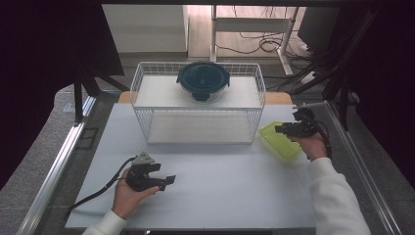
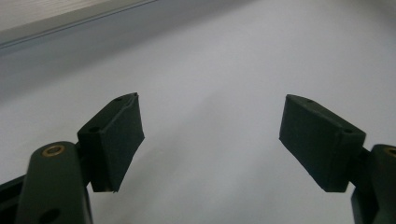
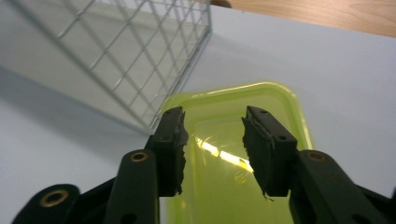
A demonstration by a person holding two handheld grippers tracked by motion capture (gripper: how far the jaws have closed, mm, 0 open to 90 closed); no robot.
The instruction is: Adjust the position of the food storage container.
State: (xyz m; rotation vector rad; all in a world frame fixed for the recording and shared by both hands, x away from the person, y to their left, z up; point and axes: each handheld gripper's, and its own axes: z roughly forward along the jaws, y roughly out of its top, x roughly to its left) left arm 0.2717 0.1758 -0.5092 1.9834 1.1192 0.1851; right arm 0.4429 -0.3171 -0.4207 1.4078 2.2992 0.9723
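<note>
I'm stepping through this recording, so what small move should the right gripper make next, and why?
Probably lower the right gripper onto the green lid. Its jaws stand open above the lid's middle with nothing between them, and the lid lies flat on the table beside the wire basket.

Both grippers matte black, two-jaw. Left gripper (image 1: 169,179) nearer the table's (image 1: 235,196) front edge: grey three-cornered plate on top, black cable trailing toward that edge. Right gripper (image 1: 279,129) by the table's right side: black cable looping past the wrist. Pads (image 3: 261,149) flat, rectangular, edges frayed; small screw holes along their backs. Brass-coloured rivets (image 3: 139,156) ring the jaw-arm pivots. White long sleeves (image 1: 337,196) on both forearms.
</note>
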